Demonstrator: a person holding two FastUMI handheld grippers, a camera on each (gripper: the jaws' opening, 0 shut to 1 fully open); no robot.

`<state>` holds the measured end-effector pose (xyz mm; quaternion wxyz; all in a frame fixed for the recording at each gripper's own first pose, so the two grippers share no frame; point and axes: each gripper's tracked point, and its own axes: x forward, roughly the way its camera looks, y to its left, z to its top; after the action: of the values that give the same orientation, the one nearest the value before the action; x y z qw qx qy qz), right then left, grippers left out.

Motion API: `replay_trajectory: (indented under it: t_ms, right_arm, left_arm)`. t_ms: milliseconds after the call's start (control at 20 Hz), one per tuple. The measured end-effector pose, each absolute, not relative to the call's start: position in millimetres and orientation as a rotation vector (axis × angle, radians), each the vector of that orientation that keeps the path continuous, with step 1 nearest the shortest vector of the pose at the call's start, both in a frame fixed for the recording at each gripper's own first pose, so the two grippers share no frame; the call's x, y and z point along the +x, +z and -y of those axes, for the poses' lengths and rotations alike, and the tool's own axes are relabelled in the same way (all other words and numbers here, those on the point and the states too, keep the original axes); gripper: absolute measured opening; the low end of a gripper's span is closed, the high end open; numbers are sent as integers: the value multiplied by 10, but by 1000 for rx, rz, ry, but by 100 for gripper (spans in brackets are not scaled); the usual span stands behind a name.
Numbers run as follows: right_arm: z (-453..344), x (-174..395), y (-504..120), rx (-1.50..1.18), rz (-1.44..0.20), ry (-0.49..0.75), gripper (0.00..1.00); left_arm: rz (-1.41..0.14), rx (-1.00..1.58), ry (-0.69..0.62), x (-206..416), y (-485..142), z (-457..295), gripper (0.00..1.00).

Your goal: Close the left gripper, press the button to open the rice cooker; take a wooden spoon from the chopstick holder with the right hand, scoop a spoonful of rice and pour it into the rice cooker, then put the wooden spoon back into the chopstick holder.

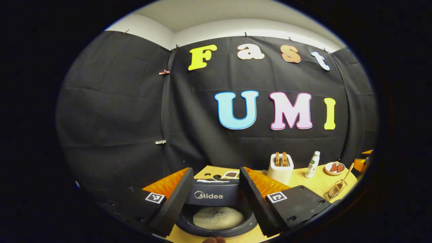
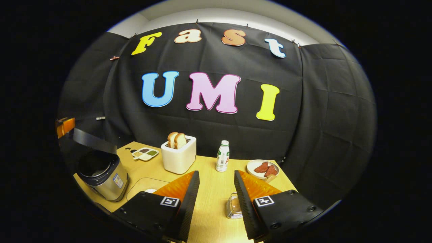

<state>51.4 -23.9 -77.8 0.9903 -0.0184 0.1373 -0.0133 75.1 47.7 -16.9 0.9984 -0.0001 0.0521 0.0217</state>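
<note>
Left gripper point(image 1: 216, 199) is hovering w/ fingers spread wide, gripping nothing, right over the rice cooker point(image 1: 216, 216). Cooker's lid is standing open, and the pot w/ pale contents is sitting just below & between the two fingers. In the right gripper view the same cooker point(image 2: 103, 175) is sitting at the table's left edge, lid tilted up & back.

Right gripper point(image 2: 216, 195) is also spread open, holding nothing, hanging above the wooden table point(image 2: 209, 189). The chopstick holder point(image 2: 233, 206) is lying low between its fingers, just beside the right-side finger, partly hidden by it. From the left gripper view the holder point(image 1: 334, 190) is sitting far right w/ the wooden spoon point(image 1: 347, 173) sticking up out of it at a tilt.

Behind: toaster point(image 2: 179, 157) w/ bread, a bottle point(image 2: 222, 156), a plate point(image 2: 262, 168) w/ reddish pieces, a divided dish point(image 2: 145, 153) of grains near the cooker
</note>
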Motion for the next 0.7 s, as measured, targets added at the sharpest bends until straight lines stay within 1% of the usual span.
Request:
replay_trajectory:
  t_ms: [350,450,600,700]
  right_arm:
    - [80,505,-825,-46,-281,16,66]
    - [84,491,-836,-45,-287,16,66]
    - [98,475,-850,-47,-290,13,66]
    - [102,467,-863,-45,-293,10,66]
  left_arm:
    - [-303,-13,46,436,-1039,-444,95]
    - [-326,-22,41,401,-1155,-439,95]
    - [-304,-11,45,391,-1201,-429,95]
    - [-335,-21,49,402,-1330,-444,95]
